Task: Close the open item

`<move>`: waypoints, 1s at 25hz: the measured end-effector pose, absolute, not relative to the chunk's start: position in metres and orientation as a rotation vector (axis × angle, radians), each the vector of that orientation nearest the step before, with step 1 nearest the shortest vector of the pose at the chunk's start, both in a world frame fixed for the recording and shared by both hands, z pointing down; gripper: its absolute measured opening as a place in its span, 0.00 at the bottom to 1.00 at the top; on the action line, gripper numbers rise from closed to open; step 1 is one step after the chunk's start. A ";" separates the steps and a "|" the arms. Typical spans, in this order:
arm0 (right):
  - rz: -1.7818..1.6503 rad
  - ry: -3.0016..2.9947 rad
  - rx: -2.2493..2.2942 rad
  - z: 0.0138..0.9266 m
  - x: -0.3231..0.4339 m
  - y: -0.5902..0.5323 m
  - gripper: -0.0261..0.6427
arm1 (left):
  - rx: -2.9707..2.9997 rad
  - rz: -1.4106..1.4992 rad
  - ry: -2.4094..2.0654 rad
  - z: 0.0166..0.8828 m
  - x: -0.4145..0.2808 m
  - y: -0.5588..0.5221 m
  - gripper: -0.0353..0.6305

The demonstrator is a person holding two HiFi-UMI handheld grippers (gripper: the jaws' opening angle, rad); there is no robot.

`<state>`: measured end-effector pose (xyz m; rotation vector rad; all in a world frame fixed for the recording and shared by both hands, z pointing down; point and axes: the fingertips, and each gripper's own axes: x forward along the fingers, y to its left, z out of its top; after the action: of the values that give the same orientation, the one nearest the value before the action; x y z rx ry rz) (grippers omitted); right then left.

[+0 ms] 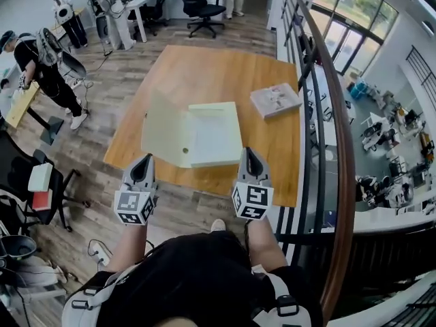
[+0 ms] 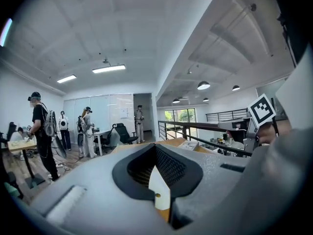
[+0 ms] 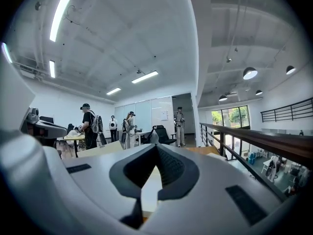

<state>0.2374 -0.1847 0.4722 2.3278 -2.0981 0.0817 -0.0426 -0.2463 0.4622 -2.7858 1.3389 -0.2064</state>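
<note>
Wooden table [image 1: 204, 67] had the pale folder [image 1: 194, 135] lying open in its middle, not shut yet; left gripper [image 1: 144, 161] and right gripper [image 1: 249, 154] hung just short, jaws together and empty, probably lining up.

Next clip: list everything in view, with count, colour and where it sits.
table: one, wooden, middle of the floor
folder: one, pale green, lying open on the table's near half, flap on the left tool's side
book: one, pinkish white, shut, near the table's right edge
office chair: one, black, beyond the table
railing: one, brown handrail on dark bars, right of the table
people: at least four, at desks on the far and left sides
left tool: one, grey, shut, empty, by the table's near edge
right tool: one, grey, shut, empty, by the folder's near right corner
</note>
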 end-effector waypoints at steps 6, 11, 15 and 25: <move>0.161 -2.137 2.233 0.482 0.274 -0.226 0.05 | -2.694 -0.296 1.514 0.453 -0.044 -0.269 0.05; 0.213 -2.136 2.204 0.500 0.291 -0.261 0.05 | -2.657 -0.392 1.627 0.468 -0.056 -0.295 0.05; 0.272 -2.167 2.141 0.521 0.291 -0.281 0.05 | -2.635 -0.431 1.690 0.482 -0.066 -0.314 0.13; 0.603 -2.127 2.019 0.611 0.305 -0.315 0.17 | -2.676 -0.442 1.909 0.521 -0.094 -0.357 0.28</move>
<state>0.3051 -0.3152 0.6107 2.0194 -2.1265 0.6026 -0.0937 -0.3566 0.5210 -2.6764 1.9090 -0.4417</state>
